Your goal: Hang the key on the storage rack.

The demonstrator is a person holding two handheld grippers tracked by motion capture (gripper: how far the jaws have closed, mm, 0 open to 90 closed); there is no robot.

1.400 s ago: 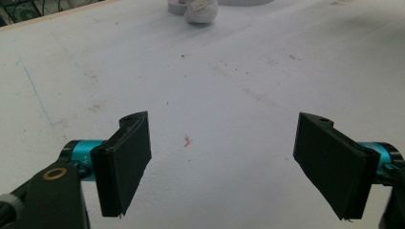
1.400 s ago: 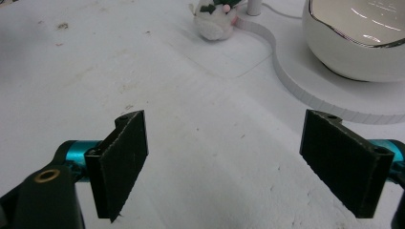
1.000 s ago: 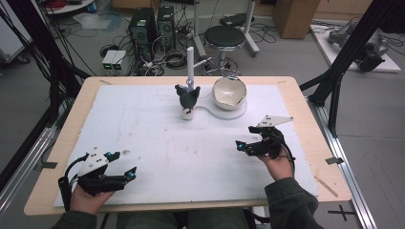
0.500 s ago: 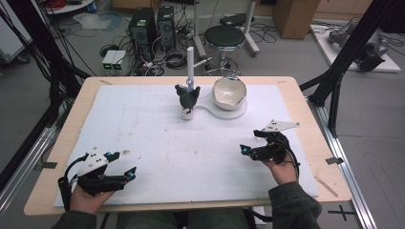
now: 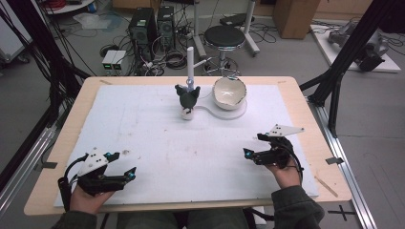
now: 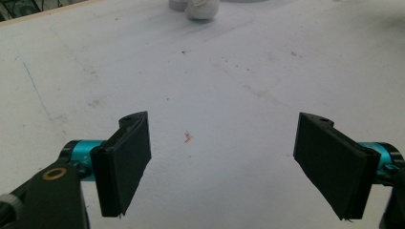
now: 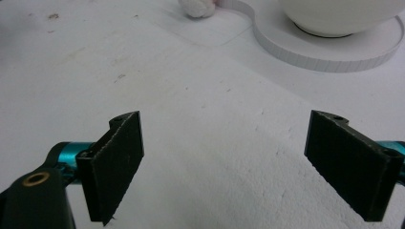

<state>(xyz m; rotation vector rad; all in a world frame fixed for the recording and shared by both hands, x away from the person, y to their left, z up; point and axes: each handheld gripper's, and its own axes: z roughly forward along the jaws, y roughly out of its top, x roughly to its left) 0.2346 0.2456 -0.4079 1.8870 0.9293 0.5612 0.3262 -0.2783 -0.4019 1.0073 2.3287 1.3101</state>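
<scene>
Resting on white foam board (image 5: 157, 138): both grippers (image 5: 119, 167) (image 5: 253, 147) spread wide, grasping nothing; bowl (image 5: 229, 92) and dark figure (image 5: 187, 97) well beyond, path unobstructed.

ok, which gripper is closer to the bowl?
The right gripper, at the table's right side below the white bowl. The left gripper sits at the near left corner, farther off.

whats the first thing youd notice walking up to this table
At the far middle of the white foam board a dark toy figure stands before a white post, with a white bowl on a flat white base beside it. Nearer the person, the left gripper and right gripper rest apart, jaws open and empty.
</scene>
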